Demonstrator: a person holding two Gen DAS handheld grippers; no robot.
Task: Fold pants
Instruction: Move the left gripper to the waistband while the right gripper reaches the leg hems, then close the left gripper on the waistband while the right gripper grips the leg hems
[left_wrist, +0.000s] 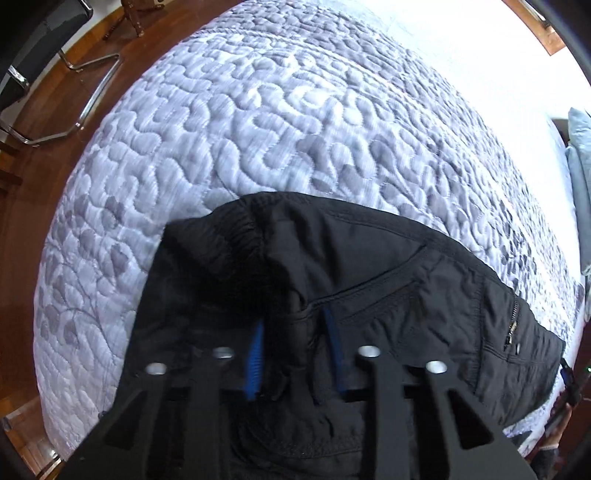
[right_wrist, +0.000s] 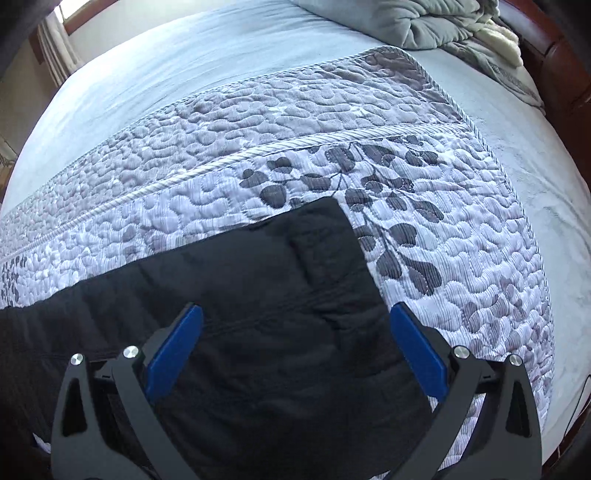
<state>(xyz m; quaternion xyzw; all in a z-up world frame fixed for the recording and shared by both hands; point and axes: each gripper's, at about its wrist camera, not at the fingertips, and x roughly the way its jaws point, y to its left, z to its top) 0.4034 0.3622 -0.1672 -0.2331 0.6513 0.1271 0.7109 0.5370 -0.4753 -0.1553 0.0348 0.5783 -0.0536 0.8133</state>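
Pants (left_wrist: 369, 280): black, flat on quilt; a bunched fold of the waist end sits between the left fingers, the leg end lies under and beyond the right fingers.
Left gripper (left_wrist: 295, 350): points down at the waist area; blue pads (left_wrist: 256, 363) narrow, pinching a raised ridge of black cloth between them.
Cloth at left fingers: puckered and lifted just at the pads, flat farther out.
Waistband (left_wrist: 236, 236): gathered elastic, just past the left fingertips, up and to their left.
Pocket seam (left_wrist: 384, 291): slanted stitched line, right of the left fingers.
Zip (left_wrist: 513, 325): short, metal, near the pants' right edge, well right of the left fingers.
Right gripper (right_wrist: 295, 325): tilted down over the leg end; fingers (right_wrist: 173, 354) wide apart, black cloth showing between them, pads not pressing it.
Leg hem (right_wrist: 332, 218): square corner lying beyond the right fingertips, slightly right of centre.
Quilt (right_wrist: 424, 221): pale grey-lilac, pebble stitching, dark leaf print just past the hem; surrounds the pants beyond both fingers.
Sheet (right_wrist: 155, 74): plain pale blue, beyond the quilt's corded edge.
Bedding heap (right_wrist: 436, 26): rumpled grey and cream, far end, right of the right fingers.
Floor (left_wrist: 55, 122): wood, far left of the left fingers.
Chair (left_wrist: 48, 48): chrome frame, dark seat, on the floor far left.
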